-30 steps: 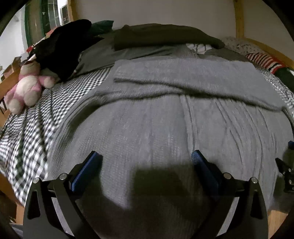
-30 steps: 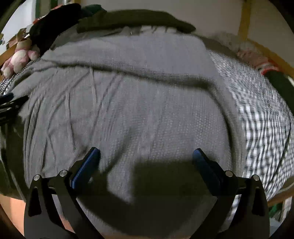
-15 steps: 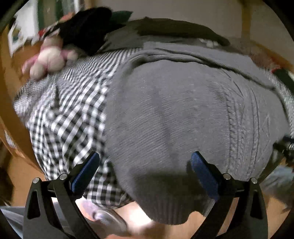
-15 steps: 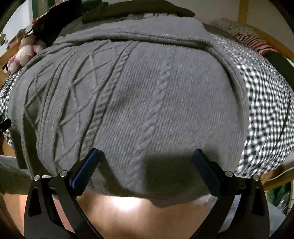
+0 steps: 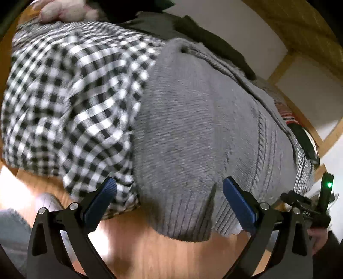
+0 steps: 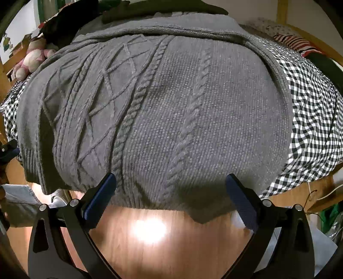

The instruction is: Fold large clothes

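Observation:
A grey cable-knit sweater (image 6: 171, 103) lies spread on the bed, its ribbed hem (image 5: 188, 216) hanging over the near edge. In the left wrist view my left gripper (image 5: 169, 199) is open, its blue pads either side of the hem's left corner, holding nothing. In the right wrist view my right gripper (image 6: 171, 195) is open at the hem's right part (image 6: 203, 212), also empty. The right gripper also shows at the right edge of the left wrist view (image 5: 308, 212). The sweater's sleeves lie folded across its far end (image 6: 171, 32).
The bed has a black-and-white checked cover (image 5: 64, 103) (image 6: 310, 120). A pink plush toy (image 6: 32, 62) and dark clothes (image 6: 163, 10) lie at the far end. A wooden floor (image 6: 150, 240) is below the hem. A wooden bed frame (image 5: 300, 32) stands behind.
Both grippers have drawn back from over the sweater's body to the near bed edge. The hem and the floor have come into view. Both stayed open.

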Action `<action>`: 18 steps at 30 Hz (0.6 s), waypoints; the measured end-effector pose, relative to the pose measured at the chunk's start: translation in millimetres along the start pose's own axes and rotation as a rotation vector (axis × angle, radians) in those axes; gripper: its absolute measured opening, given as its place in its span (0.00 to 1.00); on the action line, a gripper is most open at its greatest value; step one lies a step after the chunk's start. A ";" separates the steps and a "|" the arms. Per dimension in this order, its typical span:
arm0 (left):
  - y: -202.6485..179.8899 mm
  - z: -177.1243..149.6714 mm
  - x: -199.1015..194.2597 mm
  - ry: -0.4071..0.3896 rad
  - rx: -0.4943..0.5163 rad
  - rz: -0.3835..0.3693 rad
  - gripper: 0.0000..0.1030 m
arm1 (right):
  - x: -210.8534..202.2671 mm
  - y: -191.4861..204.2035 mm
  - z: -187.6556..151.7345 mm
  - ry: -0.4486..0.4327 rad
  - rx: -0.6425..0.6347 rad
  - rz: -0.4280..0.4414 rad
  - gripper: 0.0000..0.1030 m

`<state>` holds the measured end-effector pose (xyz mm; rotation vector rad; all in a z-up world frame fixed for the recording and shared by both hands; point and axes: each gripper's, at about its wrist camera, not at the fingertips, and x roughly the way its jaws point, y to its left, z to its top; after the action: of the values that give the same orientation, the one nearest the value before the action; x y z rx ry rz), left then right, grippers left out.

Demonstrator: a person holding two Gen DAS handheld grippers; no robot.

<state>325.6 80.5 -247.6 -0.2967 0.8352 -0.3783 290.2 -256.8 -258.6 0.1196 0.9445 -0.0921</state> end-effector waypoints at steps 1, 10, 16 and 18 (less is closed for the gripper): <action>-5.6 -0.2 2.0 -0.004 0.017 -0.006 0.95 | -0.4 0.4 0.1 0.000 0.001 0.001 0.97; -35.4 18.0 5.7 -0.056 0.120 -0.041 0.95 | -1.5 4.2 -7.4 0.007 0.000 0.011 0.97; -28.4 47.4 22.0 -0.098 0.102 -0.016 0.95 | -1.7 7.3 -6.9 0.005 -0.017 0.022 0.97; -26.7 51.9 28.5 -0.101 0.108 -0.015 0.95 | -1.2 7.9 -6.3 0.005 -0.022 0.026 0.97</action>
<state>377.1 49.7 -222.7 -0.2203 0.7113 -0.4172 285.6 -248.0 -260.8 0.1117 0.9490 -0.0578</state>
